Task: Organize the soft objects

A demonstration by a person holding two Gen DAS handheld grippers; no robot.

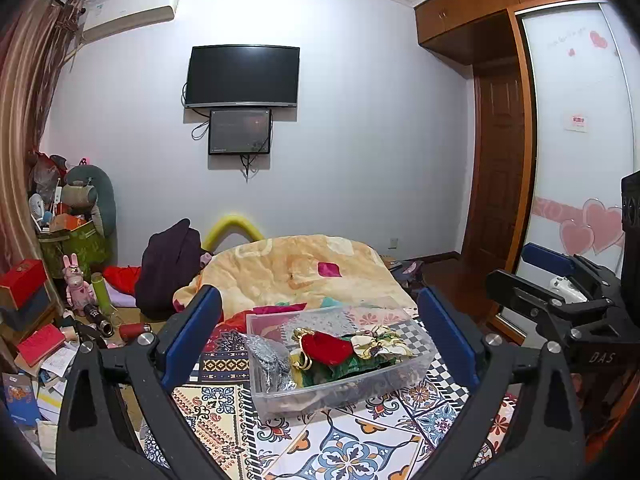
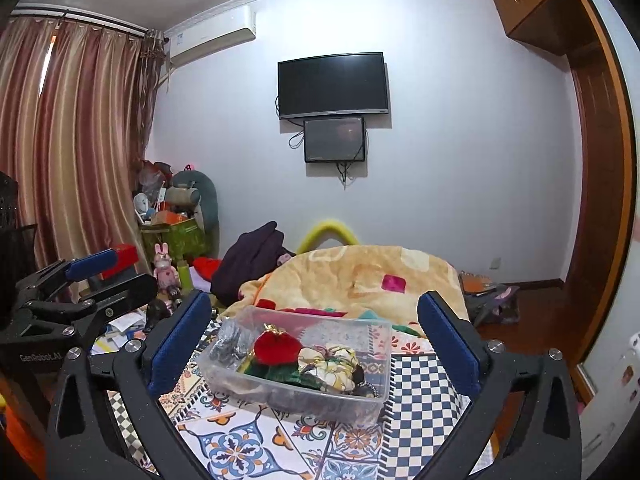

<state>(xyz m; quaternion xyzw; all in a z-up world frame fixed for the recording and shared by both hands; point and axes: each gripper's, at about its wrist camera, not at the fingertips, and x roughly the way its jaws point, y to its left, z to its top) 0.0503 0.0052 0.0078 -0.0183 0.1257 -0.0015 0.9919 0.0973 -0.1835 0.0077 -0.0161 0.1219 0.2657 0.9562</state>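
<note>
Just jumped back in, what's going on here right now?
Both tools are open and holding nothing, poised side by side over the patterned bedspread. The left tool and right tool both face a clear plastic bin already holding soft items: a red velvet pouch, a floral scrunchie, green fabric and something silvery.

Left gripper (image 1: 316,344): jaws spread wide, empty.
Clear plastic bin (image 1: 416,364): between jaws, holding red velvet pouch (image 1: 326,349).
</note>
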